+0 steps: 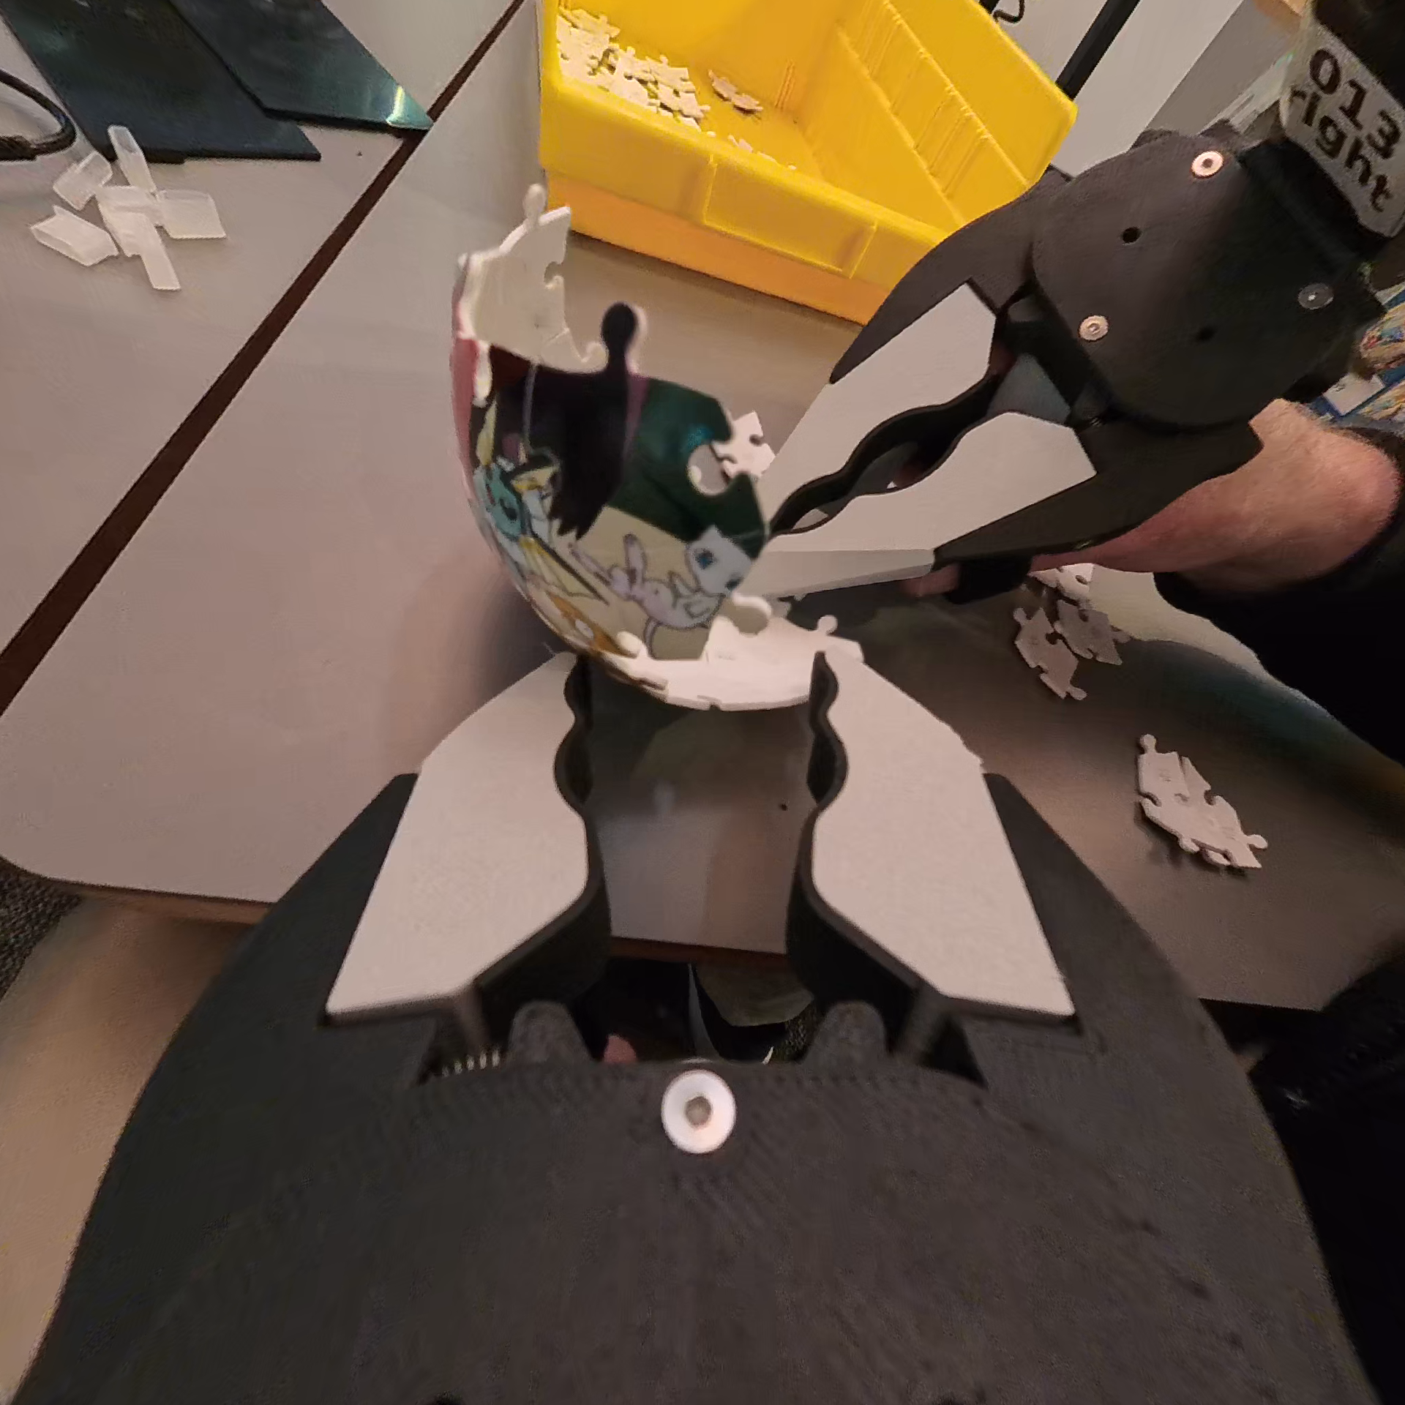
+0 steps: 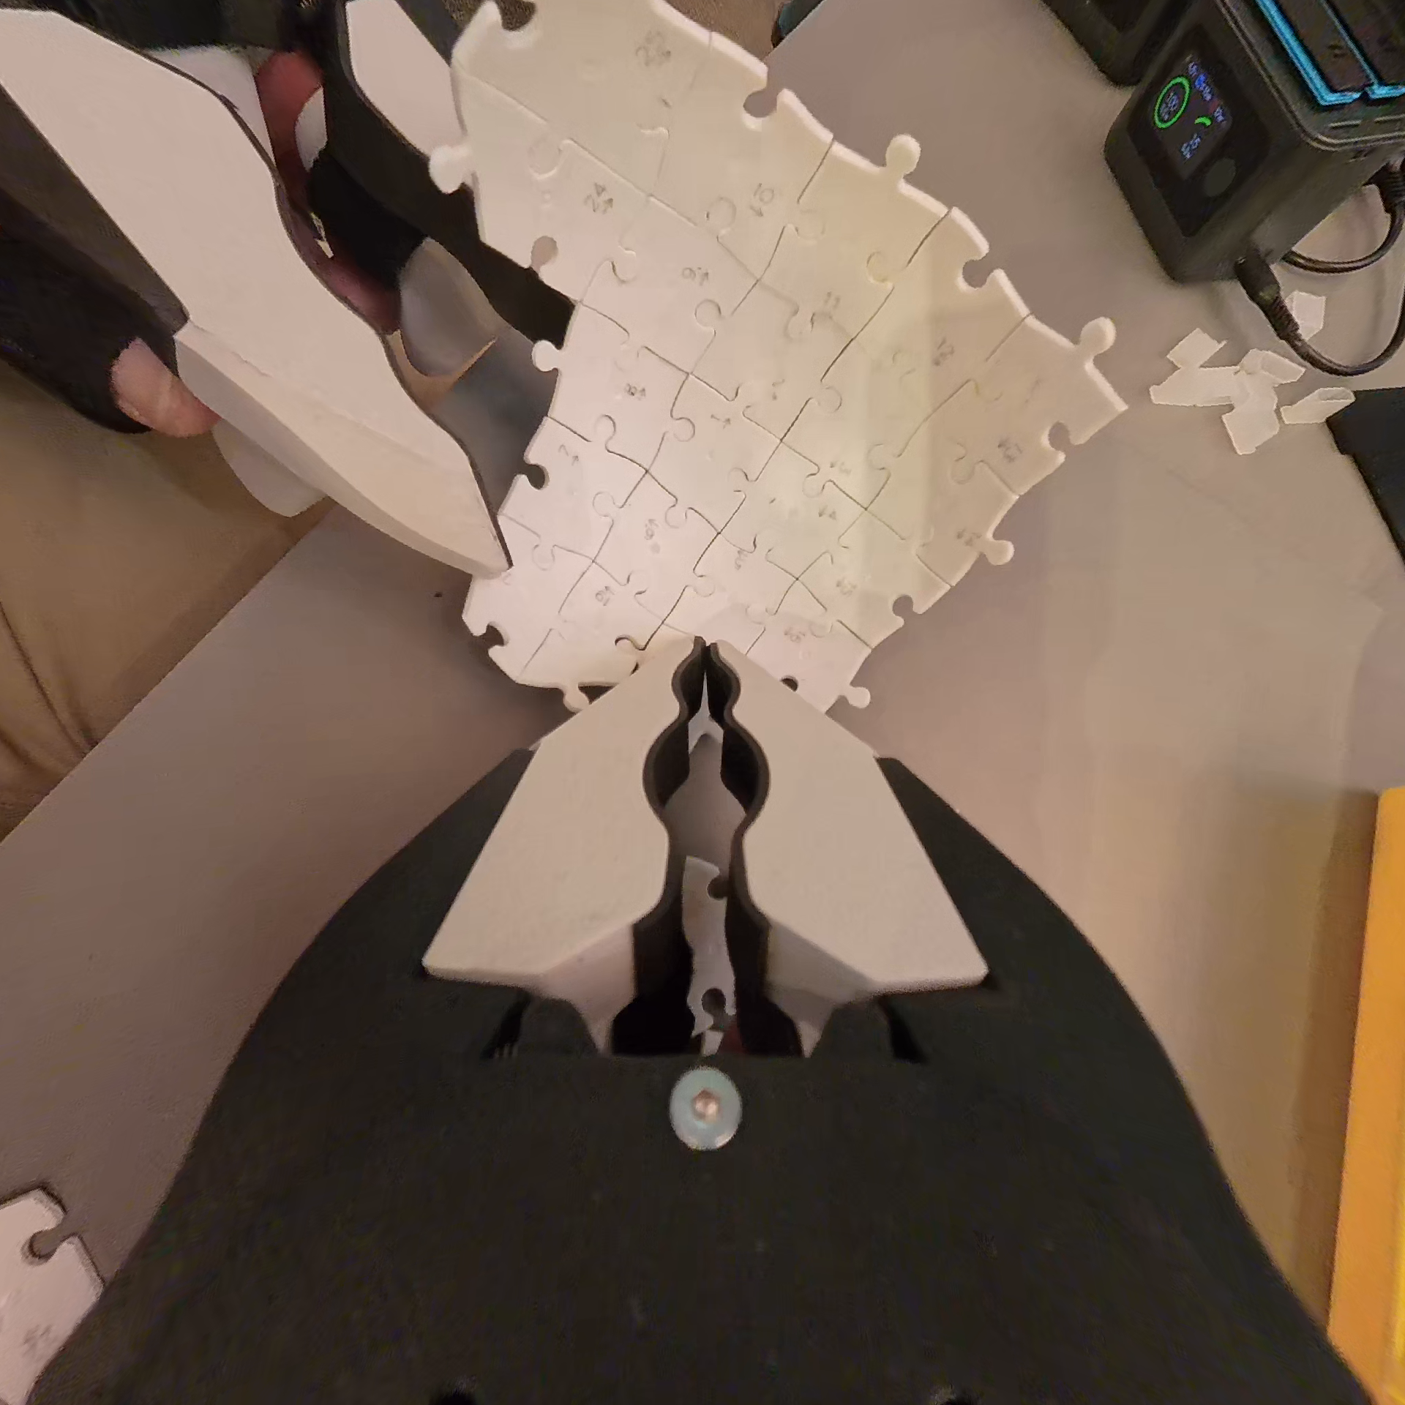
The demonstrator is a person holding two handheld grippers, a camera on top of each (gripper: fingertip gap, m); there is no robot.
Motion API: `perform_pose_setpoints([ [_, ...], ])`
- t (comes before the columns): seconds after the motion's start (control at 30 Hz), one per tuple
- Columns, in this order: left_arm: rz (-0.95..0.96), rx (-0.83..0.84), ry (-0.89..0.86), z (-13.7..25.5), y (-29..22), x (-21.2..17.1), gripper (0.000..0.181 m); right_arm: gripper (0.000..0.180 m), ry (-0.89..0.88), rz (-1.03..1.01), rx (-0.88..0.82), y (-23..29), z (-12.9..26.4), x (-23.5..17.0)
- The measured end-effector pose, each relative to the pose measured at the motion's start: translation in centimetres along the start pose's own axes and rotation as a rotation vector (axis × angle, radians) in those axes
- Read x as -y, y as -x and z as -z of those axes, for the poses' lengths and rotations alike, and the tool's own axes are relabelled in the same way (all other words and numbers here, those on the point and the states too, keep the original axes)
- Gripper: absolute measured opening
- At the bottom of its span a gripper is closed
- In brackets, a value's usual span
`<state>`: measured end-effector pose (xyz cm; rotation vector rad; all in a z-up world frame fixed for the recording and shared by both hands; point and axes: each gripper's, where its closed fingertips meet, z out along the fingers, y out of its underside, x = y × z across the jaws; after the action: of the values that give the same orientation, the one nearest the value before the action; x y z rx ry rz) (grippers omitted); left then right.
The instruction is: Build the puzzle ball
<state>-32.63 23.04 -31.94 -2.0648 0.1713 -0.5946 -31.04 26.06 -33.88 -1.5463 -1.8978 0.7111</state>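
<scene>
The partly built puzzle ball [image 1: 608,494] is a curved shell, with cartoon print outside and white inside [image 2: 760,380]. My left gripper [image 1: 699,673] holds it up, its jaws wide apart with the shell's lower rim between the tips. In the right wrist view one left finger [image 2: 304,304] lies on the white inside and the other passes behind the shell. My right gripper [image 1: 772,532] [image 2: 705,650] is shut on a white puzzle piece [image 2: 703,927] seen edge-on, its tips against the shell's edge.
A yellow bin [image 1: 760,190] with loose white pieces [image 1: 646,76] stands behind the ball. More loose pieces [image 1: 1194,806] lie on the dark table at the right. Clear plastic bits [image 1: 129,205] [image 2: 1247,388] lie on the grey table. A black power unit [image 2: 1216,137] sits at the back. The tips of one gripper are about 5 cm away from the tips of the other. The black power unit [image 2: 1216,137] is about equally far from each gripper, around 25 cm.
</scene>
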Motion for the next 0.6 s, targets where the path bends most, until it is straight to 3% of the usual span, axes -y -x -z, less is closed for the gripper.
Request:
perform_pose_setpoints([
  [0.6,-0.010,-0.011,-0.016,-0.2,-0.1,0.0,0.055,0.000,-0.058,-0.080,0.037,-0.1,2.0,1.0],
])
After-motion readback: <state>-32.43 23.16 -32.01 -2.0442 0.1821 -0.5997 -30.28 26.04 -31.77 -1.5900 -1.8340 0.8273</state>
